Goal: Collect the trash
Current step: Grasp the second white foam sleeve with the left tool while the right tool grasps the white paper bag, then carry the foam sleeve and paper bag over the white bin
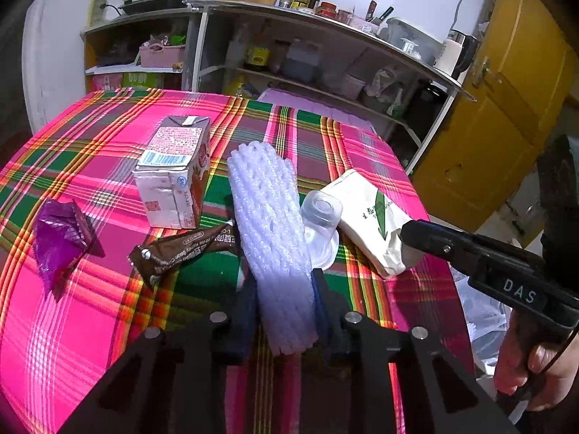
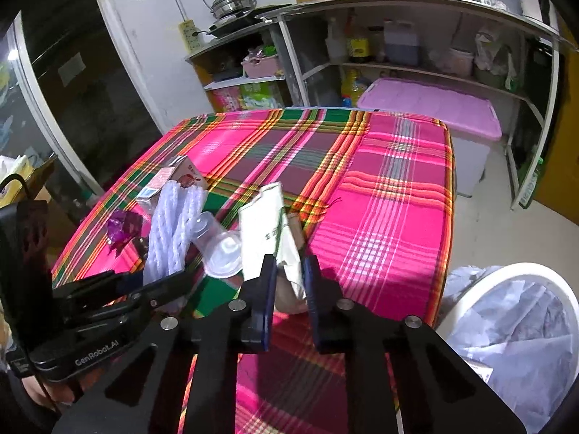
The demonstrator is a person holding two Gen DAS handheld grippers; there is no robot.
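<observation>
White foam netting (image 1: pixel 275 238): a ribbed sleeve lying lengthwise mid-table on the plaid cloth (image 1: pixel 90 318), its near end between the fingers of our left gripper (image 1: pixel 284 300). The jaws are pressed against both flanks of the sleeve, pinching it.

Paper bag (image 2: pixel 269 224), white with green print: lies toward the right edge of the table, its crumpled near end nipped by our right gripper (image 2: pixel 289 278), jaws closed narrowly on the paper.

Clear plastic cup (image 1: pixel 320 217): on its side between sleeve and bag, touching both.

Milk carton (image 1: pixel 173 173), brown wrapper (image 1: pixel 184 249), purple wrapper (image 1: pixel 61 238): left half of the table, the purple one nearest the left edge; none held.

White bin (image 2: pixel 514 329), lined with a pale bag: on the floor just off the table's near right corner, seen from the right wrist.

Handling notes, as we judge them: both items are soft and light, so we keep the pinch firm but lift slowly and straight up, lest either drag the cup off the table. The bag goes first, being nearest the bin; we carry it over the rim before releasing. The foam hangs long, so we raise it high enough that its far end clears the cup and bag.
</observation>
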